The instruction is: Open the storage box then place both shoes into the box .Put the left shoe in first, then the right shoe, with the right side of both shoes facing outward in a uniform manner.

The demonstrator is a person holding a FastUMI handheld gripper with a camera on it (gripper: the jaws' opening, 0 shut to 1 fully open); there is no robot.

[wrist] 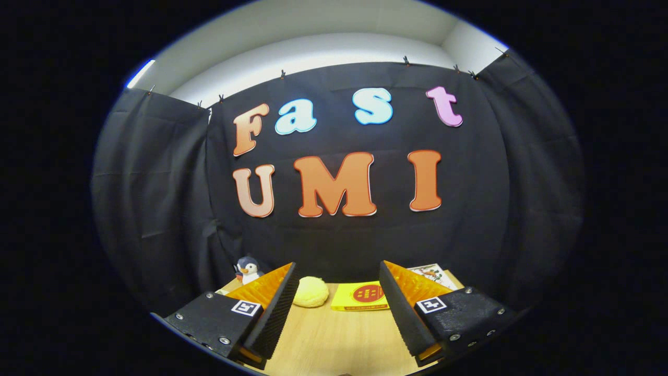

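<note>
place: recording booth | evidence: black cloth wall (pixel 156 209) clipped up, wooden table (pixel 334 334) with props

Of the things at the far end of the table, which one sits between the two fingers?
The round yellow bun. It lies beyond the open gripper, between its fingers, beside the flat yellow box; the penguin toy stands outside them.

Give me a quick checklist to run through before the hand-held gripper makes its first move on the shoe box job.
1. Hand-held gripper open, nothing between its fingers: ok.
2. Bare wooden table between the fingers: ok.
3. Storage box located: cannot tell.
4. Both shoes located: cannot tell.
5. Bystander items kept apart: yellow round thing and yellow flat box lie just ahead of the fingers, toy penguin beyond them: ok.
</note>
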